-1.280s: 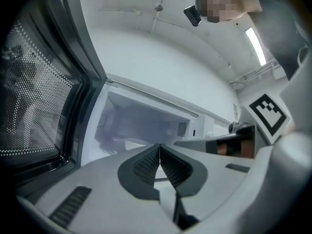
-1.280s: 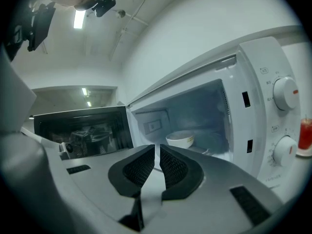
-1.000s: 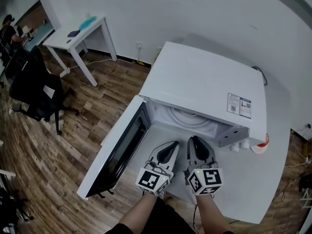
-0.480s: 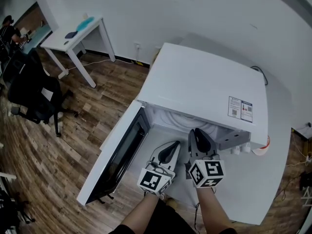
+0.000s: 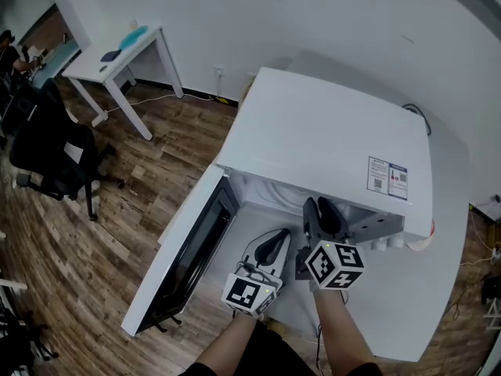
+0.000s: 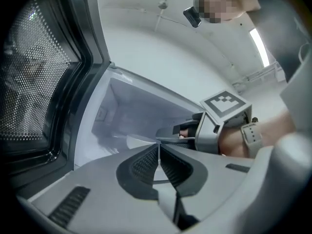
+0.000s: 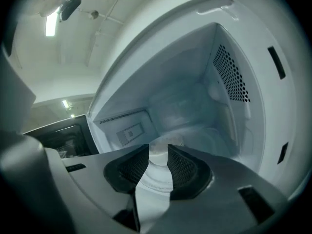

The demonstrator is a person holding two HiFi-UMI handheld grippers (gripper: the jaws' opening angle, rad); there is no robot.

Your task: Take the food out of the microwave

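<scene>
Head view looks down on a boxy white microwave oven (image 5: pixel 329 143) on a white table (image 5: pixel 411 308), its dark-windowed door (image 5: pixel 188 249) swung wide open to the left over a wooden plank floor (image 5: pixel 94 233). Both tools are held side by side before the open mouth. The left tool (image 5: pixel 270 240) stays just outside the opening, and the left gripper view shows its ribbed jaws clenched together with nothing between them. The right tool (image 5: pixel 322 212) reaches under the oven's top edge into the cavity. Its jaws have just been opening and now stand apart, released. In the right gripper view a small pale round container (image 7: pixel 160 152) sits on the cavity floor, seen through the gap. The pads do not press on it, and its contents cannot be made out.
</scene>
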